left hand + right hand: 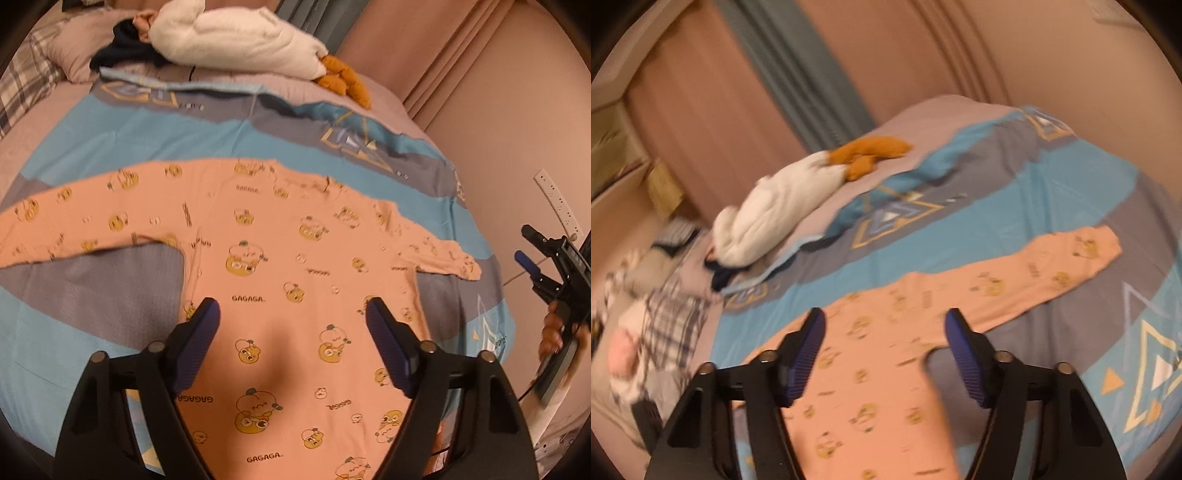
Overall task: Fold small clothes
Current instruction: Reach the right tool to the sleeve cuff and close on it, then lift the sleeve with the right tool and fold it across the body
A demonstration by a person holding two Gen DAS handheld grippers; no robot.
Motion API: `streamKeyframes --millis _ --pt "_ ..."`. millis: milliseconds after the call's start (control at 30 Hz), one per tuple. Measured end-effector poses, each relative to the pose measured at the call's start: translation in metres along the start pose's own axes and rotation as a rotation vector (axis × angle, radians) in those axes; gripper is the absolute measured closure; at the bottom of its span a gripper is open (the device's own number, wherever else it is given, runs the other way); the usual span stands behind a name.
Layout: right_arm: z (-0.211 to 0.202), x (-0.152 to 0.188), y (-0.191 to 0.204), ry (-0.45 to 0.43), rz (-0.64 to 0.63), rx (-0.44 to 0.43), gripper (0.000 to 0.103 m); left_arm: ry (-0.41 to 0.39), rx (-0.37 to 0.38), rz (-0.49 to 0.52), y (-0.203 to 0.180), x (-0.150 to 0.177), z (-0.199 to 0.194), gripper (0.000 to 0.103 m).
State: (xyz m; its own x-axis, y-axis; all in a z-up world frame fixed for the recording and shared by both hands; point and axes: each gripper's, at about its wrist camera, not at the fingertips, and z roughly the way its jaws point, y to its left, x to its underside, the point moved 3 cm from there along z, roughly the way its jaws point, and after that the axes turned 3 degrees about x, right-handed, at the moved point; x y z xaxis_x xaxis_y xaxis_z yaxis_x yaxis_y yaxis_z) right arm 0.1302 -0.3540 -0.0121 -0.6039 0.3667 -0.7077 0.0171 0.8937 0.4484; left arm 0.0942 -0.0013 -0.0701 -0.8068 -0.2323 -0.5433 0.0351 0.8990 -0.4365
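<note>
A peach long-sleeved top (pixel 280 236) printed with yellow cartoon figures lies spread flat on the bed, both sleeves stretched out sideways. My left gripper (pixel 291 304) hovers over the lower body of the top, jaws open with only flat cloth below them. My right gripper (pixel 526 245) shows at the far right of the left wrist view, off the bed's edge, held by a hand (pixel 552 328). In the right wrist view the right gripper (pixel 884 315) is open above the top (pixel 871 369) near the armpit, with one sleeve (pixel 1034 280) running off to the right. This view is blurred.
The bed carries a blue and grey patterned quilt (pixel 110 133). A white plush toy (pixel 240 40) with orange feet lies at the far end, next to dark clothing (pixel 122 48) and a plaid pillow (pixel 22 85). Pink walls and a curtain (pixel 798 77) surround the bed.
</note>
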Motion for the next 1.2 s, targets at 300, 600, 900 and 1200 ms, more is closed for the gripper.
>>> streamKeyframes --millis 300,600,900,1200 --pt "0.053 -0.041 -0.163 0.082 0.302 0.269 0.073 0.131 -0.012 -0.075 0.025 0.024 0.054 0.046" --pt "0.103 -0.030 -0.248 0.174 0.520 0.357 0.073 0.211 0.003 -0.148 0.041 0.035 0.075 0.049" --pt "0.121 -0.032 -0.270 0.144 0.581 0.289 0.088 0.201 0.064 -0.234 0.052 0.034 0.076 0.050" --pt "0.075 -0.054 -0.258 0.009 0.493 0.375 0.098 0.186 0.048 -0.238 0.057 0.033 0.071 0.066"
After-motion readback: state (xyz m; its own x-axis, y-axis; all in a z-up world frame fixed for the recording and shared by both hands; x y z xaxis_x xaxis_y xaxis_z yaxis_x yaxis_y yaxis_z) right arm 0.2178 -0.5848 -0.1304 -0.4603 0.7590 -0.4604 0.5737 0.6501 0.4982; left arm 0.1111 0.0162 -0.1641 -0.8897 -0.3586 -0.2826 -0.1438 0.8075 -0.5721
